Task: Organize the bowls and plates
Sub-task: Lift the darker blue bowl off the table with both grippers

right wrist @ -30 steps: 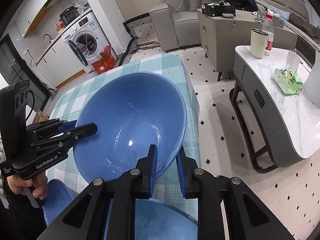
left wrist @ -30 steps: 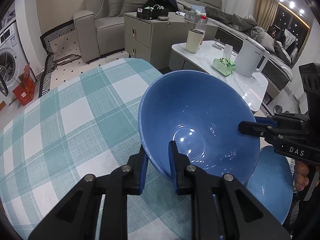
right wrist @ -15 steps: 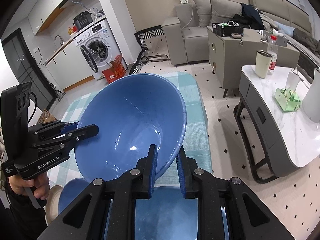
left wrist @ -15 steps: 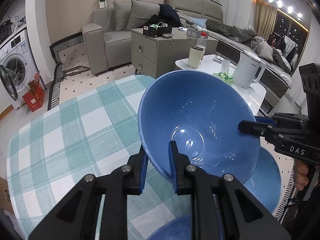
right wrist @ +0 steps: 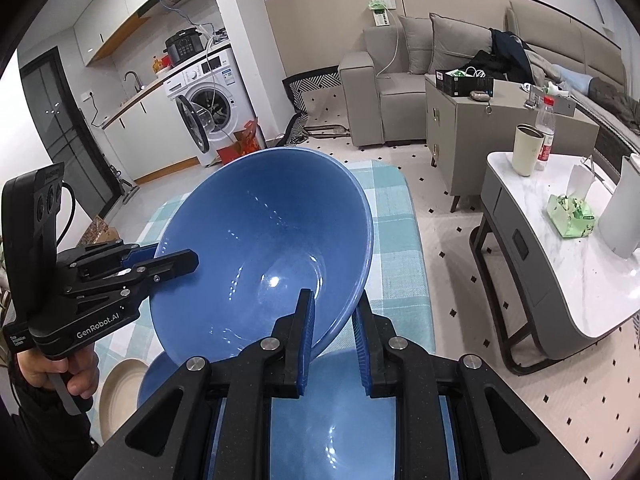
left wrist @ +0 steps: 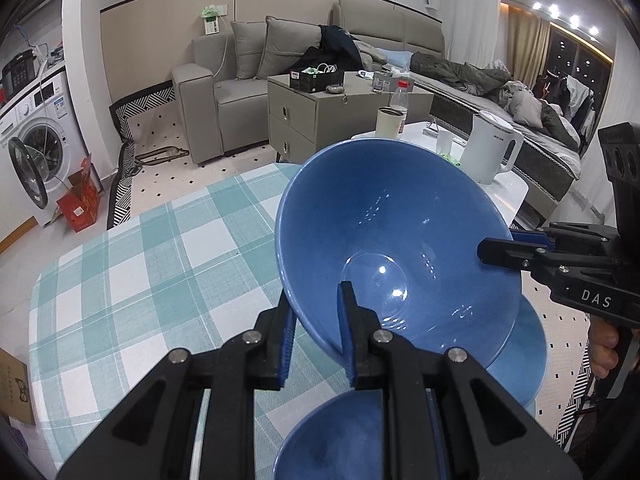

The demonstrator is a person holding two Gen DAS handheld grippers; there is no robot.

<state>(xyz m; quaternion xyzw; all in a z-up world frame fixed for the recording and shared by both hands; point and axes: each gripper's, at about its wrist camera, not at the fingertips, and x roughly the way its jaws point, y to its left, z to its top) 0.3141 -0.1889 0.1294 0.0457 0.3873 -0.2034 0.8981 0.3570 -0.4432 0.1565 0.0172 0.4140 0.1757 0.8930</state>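
Observation:
A large blue bowl (left wrist: 400,240) (right wrist: 264,240) hangs tilted above the teal checked table (left wrist: 140,272) (right wrist: 396,240), held from two sides. My left gripper (left wrist: 316,298) is shut on its near rim, one finger inside and one outside. My right gripper (right wrist: 334,300) is shut on the opposite rim; it shows in the left wrist view as right gripper (left wrist: 494,246). The left gripper (right wrist: 176,258) appears at the bowl's left rim in the right wrist view. Beneath lie other blue dishes (left wrist: 524,344) (left wrist: 332,436) (right wrist: 332,420) and a beige plate (right wrist: 116,392).
A white marble side table (right wrist: 580,280) to the right carries a kettle (left wrist: 492,152), a cup (right wrist: 526,156), a bottle and a green tissue pack (right wrist: 570,216). Beyond are a grey cabinet (left wrist: 316,120), a sofa, and a washing machine (right wrist: 212,108). A person's hands grip both handles.
Both grippers have lifted the blue bowl higher above the table, still shut on its rims. The table has dropped away and more dishes beneath have come into view.

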